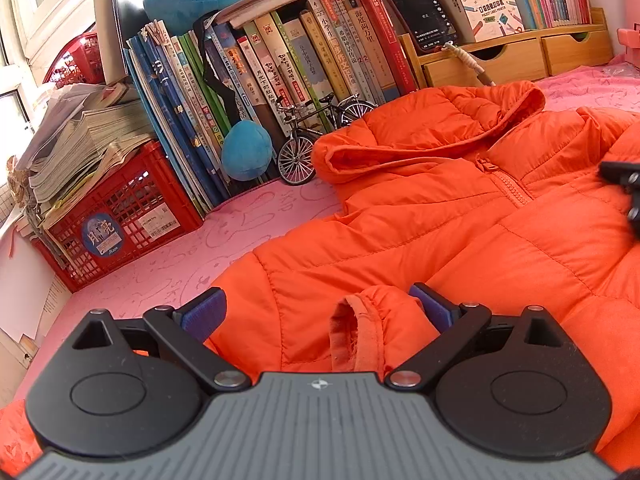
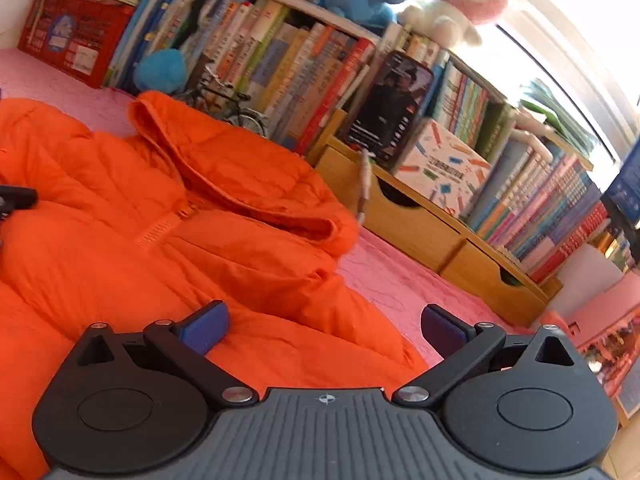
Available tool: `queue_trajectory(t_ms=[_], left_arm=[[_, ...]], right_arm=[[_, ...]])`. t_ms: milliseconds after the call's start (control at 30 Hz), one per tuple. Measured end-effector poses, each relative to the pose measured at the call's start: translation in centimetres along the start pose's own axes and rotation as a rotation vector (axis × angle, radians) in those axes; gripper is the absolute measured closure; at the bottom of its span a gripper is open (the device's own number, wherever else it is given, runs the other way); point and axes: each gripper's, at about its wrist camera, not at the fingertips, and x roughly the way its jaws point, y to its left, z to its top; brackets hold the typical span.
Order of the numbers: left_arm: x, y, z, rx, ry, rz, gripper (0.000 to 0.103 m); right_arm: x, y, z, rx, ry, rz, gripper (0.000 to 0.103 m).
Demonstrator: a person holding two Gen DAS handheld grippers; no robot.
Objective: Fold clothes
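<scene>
An orange hooded puffer jacket (image 1: 460,208) lies front-up on the pink cloth (image 1: 160,264), zip shut, hood (image 1: 432,128) toward the books. My left gripper (image 1: 320,312) is open just above the jacket's left side, its blue pads either side of a sleeve cuff (image 1: 360,328) that lies folded onto the body. In the right wrist view the same jacket (image 2: 140,220) fills the left half, hood (image 2: 240,172) at centre. My right gripper (image 2: 324,328) is open over the jacket's right edge, nothing between its pads. Each view shows a black tip of the other gripper at its edge.
Rows of books (image 1: 280,64) and a red crate (image 1: 120,224) with stacked papers line the back. A model bicycle (image 1: 316,136) and blue plush toys (image 1: 244,148) stand by the hood. Wooden drawers (image 2: 432,232) and a white box (image 2: 444,172) sit at the right.
</scene>
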Motion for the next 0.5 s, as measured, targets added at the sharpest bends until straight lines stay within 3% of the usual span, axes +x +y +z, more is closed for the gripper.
queue_trajectory(t_ms=[167,233,300,367,500], left_arm=[[0.0,0.1,0.0,-0.002,-0.001,-0.007,0.004],[-0.1,0.1,0.0,0.0,-0.001,-0.004,0.004],[-0.1,0.1,0.0,-0.001,0.0,-0.003,0.004],[-0.1,0.1,0.1,-0.004,0.001,-0.005,0.004],[0.0,0.1,0.1,-0.005,0.002,-0.006,0.003]], right_arm=[[3.1,-7.4,-5.1,0.014,0.125,-0.299,0.0],[3.5,-9.6,-6.0,0.082,0.195,-0.36,0.001],[2.7,-10.2,-6.2,0.138,0.184,-0.371,0.002],[0.8,-9.2,-5.5,0.15,0.111,-0.347,0.002],[-3.0,-5.0,-2.0,0.134,-0.064,-0.166,0.0]])
